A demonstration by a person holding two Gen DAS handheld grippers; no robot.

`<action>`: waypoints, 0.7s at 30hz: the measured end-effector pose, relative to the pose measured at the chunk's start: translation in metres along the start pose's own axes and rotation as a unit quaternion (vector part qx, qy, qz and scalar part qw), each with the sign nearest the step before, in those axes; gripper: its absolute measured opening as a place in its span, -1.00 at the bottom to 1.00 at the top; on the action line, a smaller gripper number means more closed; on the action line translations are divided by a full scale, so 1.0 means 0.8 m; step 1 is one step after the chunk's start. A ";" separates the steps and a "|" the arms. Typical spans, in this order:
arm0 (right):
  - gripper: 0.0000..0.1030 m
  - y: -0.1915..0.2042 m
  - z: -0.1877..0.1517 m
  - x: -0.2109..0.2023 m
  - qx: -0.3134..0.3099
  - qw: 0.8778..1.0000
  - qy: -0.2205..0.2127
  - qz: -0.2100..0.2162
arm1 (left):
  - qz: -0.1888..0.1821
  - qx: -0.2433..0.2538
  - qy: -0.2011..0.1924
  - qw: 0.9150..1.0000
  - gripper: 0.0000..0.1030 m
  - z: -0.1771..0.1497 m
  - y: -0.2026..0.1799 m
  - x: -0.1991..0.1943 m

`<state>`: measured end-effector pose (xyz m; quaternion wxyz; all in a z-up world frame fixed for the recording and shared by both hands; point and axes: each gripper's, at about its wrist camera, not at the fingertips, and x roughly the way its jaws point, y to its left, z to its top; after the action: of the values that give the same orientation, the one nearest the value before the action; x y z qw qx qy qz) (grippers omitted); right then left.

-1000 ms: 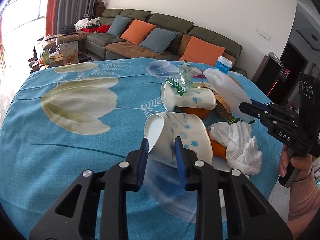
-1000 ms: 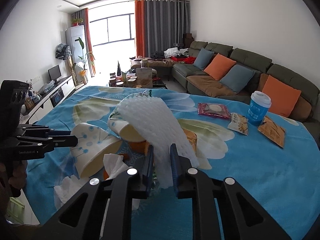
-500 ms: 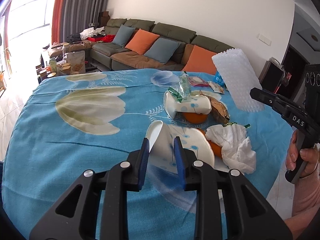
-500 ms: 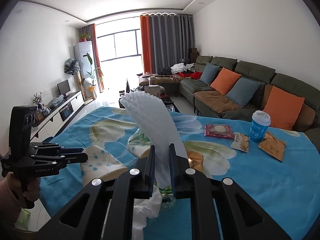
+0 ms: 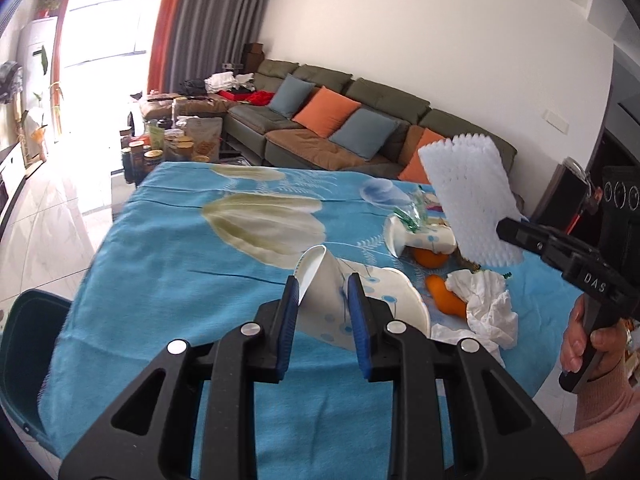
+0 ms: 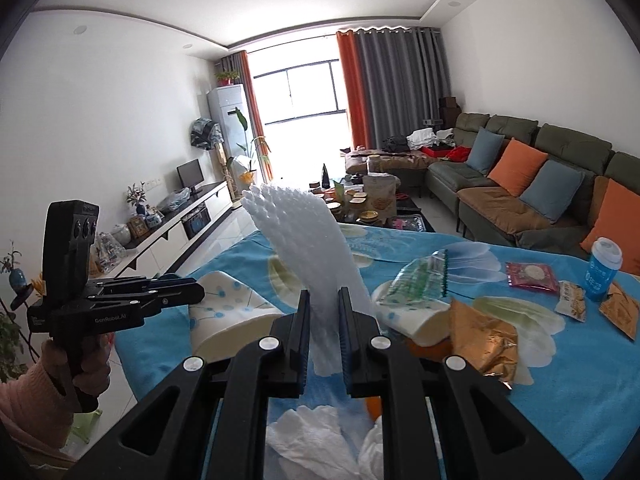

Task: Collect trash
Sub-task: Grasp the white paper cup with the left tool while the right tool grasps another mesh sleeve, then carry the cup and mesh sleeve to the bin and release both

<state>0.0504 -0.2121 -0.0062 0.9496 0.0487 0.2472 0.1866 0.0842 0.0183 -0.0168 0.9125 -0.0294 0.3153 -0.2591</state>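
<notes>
Right wrist: right tool (image 6: pixel 323 312) tilts foam net (image 6: pixel 308 240) upward.

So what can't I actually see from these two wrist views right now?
- Dark green bin, left wrist view: cut off by the left edge, inside unseen.
- Orange peel, left wrist view: partly covered by crumpled tissue.
- Blue cup, right wrist view: its print is too small to read.
- Folded paper plate, left wrist view: near end hidden behind the left gripper.
</notes>
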 end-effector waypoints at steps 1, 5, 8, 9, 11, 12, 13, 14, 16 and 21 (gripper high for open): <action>-0.77 0.005 0.001 0.005 -0.001 1.000 0.002 0.010 | 0.007 -0.004 -0.004 1.000 -0.51 0.000 0.005 -0.007; -0.77 0.023 0.003 0.022 -0.004 0.999 0.009 0.043 | 0.025 -0.018 -0.014 0.999 -0.51 -0.005 0.024 -0.028; -0.77 0.039 0.004 0.036 -0.008 0.998 0.018 0.064 | 0.040 -0.031 -0.018 0.999 -0.51 -0.012 0.041 -0.044; -0.77 0.044 0.004 0.041 -0.007 0.997 0.021 0.071 | 0.045 -0.034 -0.019 0.998 -0.51 -0.014 0.046 -0.048; -0.77 0.053 0.003 0.051 -0.007 0.996 0.029 0.086 | 0.054 -0.042 -0.022 0.997 -0.51 -0.018 0.055 -0.058; -0.77 0.058 0.003 0.056 -0.007 0.995 0.034 0.094 | 0.059 -0.046 -0.024 0.997 -0.51 -0.020 0.060 -0.063; -0.77 0.063 0.003 0.061 -0.008 0.994 0.038 0.100 | 0.064 -0.049 -0.025 0.996 -0.51 -0.022 0.065 -0.067; -0.77 0.068 0.003 0.067 -0.009 0.993 0.042 0.108 | 0.068 -0.054 -0.027 0.996 -0.51 -0.023 0.071 -0.072; -0.77 0.077 0.004 0.077 -0.008 0.991 0.050 0.122 | 0.079 -0.063 -0.031 0.994 -0.51 -0.027 0.081 -0.080; -0.77 0.103 0.004 0.102 -0.006 0.985 0.072 0.156 | 0.102 -0.082 -0.043 0.990 -0.51 -0.034 0.105 -0.102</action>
<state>0.0908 -0.1049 -0.0252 0.8891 0.0676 0.3028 0.3366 0.0519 0.1343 -0.0112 0.9413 -0.0833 0.2974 -0.1364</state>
